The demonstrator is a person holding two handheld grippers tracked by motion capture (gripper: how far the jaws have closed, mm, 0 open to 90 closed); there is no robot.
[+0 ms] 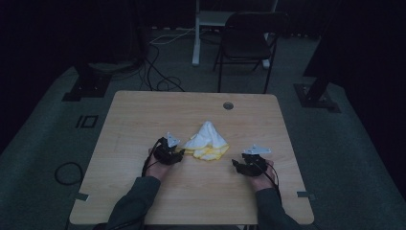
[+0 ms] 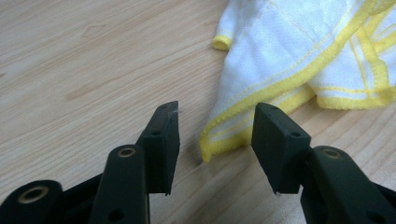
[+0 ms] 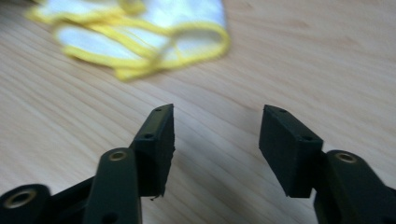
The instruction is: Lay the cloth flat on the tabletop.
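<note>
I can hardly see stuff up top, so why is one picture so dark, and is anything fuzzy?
High view: dim overall, the room behind nearly black, yet the crumpled white cloth with yellow edging stands out on the light wooden table. Left gripper view: bright, the cloth's hem sharp. Right gripper view: bright too, but the cloth at the top is blurred, out of focus.

Before you stands a light wooden table (image 1: 143, 115) with a round grommet hole (image 1: 228, 105) near its far edge, bearing one crumpled white cloth with yellow hems (image 1: 207, 140) near its middle.
</note>
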